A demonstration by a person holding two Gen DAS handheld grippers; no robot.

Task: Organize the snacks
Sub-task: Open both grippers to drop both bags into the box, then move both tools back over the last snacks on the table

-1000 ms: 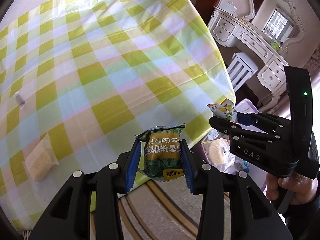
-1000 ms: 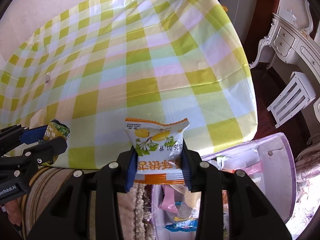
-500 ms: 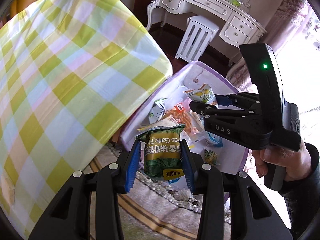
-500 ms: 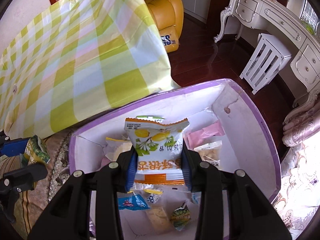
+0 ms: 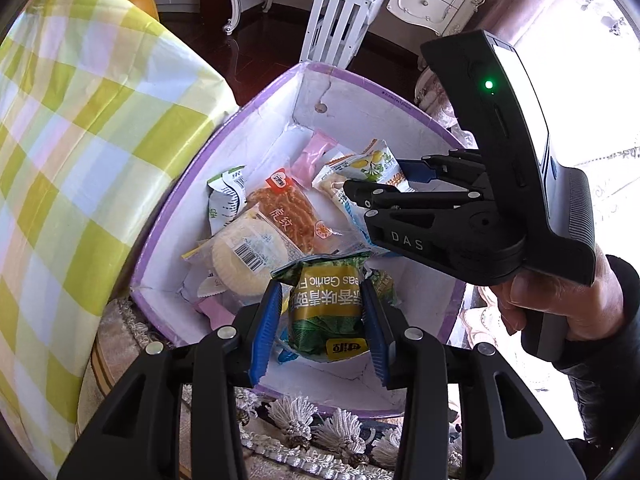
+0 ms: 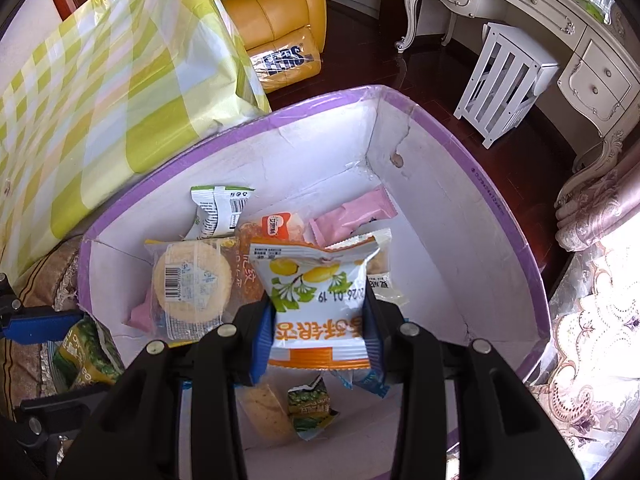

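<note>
Purple-rimmed white cardboard box (image 5: 256,128) sits on the floor right next to the table with the yellow-green checked plastic cloth (image 5: 80,128), and both grippers are pointing down into it.

Left gripper (image 5: 320,312) is clenched on a green crinkly snack packet with yellow lettering (image 5: 326,304). The blue pads press it on both sides, and it hangs over the near end of the box, not touching the stuff below as far as I can tell.

Right gripper (image 6: 318,328) is clamped the same way on a white foil packet with yellow fruit and an orange band (image 6: 318,292). In the left wrist view you can see that right gripper (image 5: 376,184) coming in from the side with the packet (image 5: 370,164) sticking out of its tip, above the far part of the box. The person's hand (image 5: 560,296) is wrapped around its handle, dark sleeve behind.

Already in the box: a round pale cake in a clear wrapper with a barcode (image 6: 192,280), an orange-brown pastry in a clear bag with a red label (image 5: 292,216), a white and green sachet (image 6: 218,210) leaning on the side wall, a pink wrapper (image 6: 352,212) near the far corner, and a small green packet (image 6: 312,406) near the front.

Fringed patterned rug (image 5: 312,428) lies under the box, and a white slatted stool (image 6: 508,80) stands well apart on dark wood floor.
</note>
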